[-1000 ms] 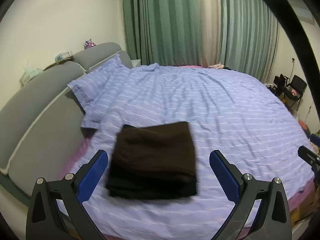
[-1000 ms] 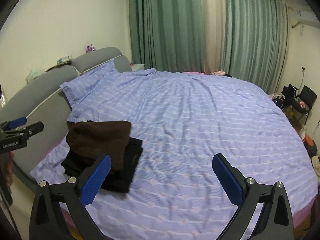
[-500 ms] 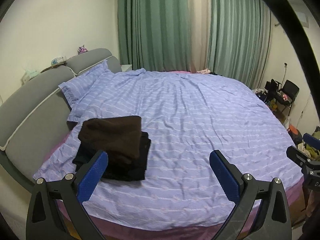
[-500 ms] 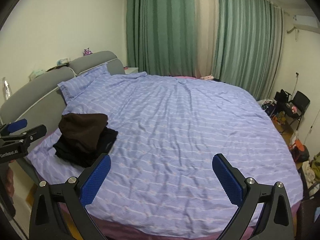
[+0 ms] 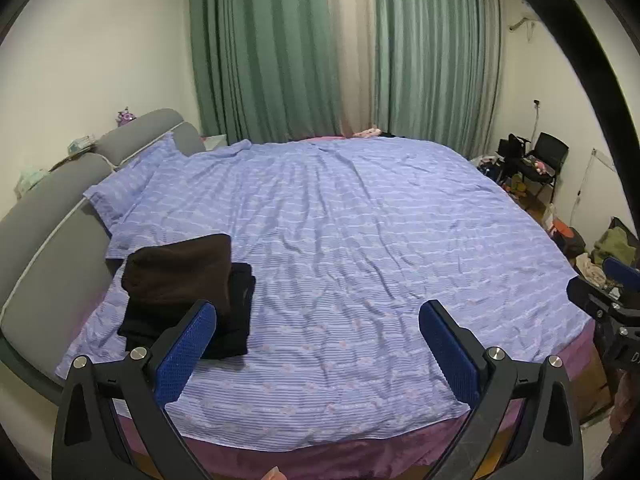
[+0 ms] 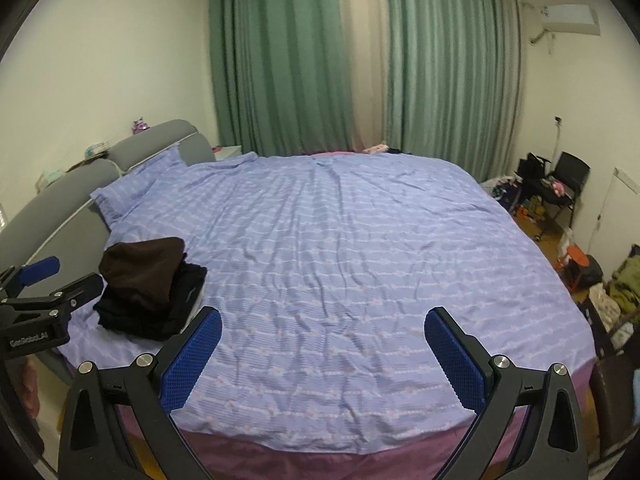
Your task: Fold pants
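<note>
Folded dark brown pants (image 5: 180,268) lie on top of a stack of folded black clothes (image 5: 236,320) at the left side of the bed (image 5: 360,240), near the headboard. The stack also shows in the right wrist view (image 6: 148,280). My left gripper (image 5: 318,344) is open and empty, held back over the bed's near edge, right of the stack. My right gripper (image 6: 322,348) is open and empty, also back at the near edge. The left gripper shows at the left edge of the right wrist view (image 6: 36,300).
The bed has a blue striped sheet and a pillow (image 5: 128,184) by the grey headboard (image 5: 44,216). Green curtains (image 5: 280,60) hang behind. A black chair (image 6: 568,180) and clutter on the floor (image 6: 616,292) stand at the right.
Both grippers have pulled back from the bed, away from the stack. The folded pants now look smaller and farther off at the left. Both stay open.
</note>
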Available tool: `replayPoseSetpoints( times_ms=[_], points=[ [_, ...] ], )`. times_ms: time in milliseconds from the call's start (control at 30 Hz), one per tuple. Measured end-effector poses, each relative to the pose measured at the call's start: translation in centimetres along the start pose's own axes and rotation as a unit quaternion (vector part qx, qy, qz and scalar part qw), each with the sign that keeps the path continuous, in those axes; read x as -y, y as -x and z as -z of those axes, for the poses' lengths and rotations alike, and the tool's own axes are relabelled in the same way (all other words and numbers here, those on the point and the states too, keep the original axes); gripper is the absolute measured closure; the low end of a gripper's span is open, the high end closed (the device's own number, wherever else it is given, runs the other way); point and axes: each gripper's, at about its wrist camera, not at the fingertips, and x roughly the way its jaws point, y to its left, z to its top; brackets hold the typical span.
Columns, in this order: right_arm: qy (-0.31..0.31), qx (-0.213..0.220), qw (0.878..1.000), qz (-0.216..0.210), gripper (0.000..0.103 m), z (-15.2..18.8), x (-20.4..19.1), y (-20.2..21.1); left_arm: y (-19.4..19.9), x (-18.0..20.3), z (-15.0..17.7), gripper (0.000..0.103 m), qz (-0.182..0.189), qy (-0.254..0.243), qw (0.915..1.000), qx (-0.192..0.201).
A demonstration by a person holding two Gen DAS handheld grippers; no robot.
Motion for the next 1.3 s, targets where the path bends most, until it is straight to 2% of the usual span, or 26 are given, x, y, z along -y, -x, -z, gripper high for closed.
replayPoseSetpoints(
  times_ms=[467,900,1300],
  points=[
    [0.000,0.006,1.000,0.012,0.001,1.0,1.0,1.5,1.5,1.7,0.6,0.000,0.018,0.000,0.9998,0.010],
    [0.007,0.016,1.000,0.008,0.001,1.4,0.7,2.8,2.6,2.3,1.2,0.000,0.002,-0.005,0.9998,0.020],
    [0.011,0.015,1.000,0.009,0.001,1.7,0.7,3.5,3.1,2.8,1.7,0.000,0.008,-0.006,0.9997,0.020]
  ],
)
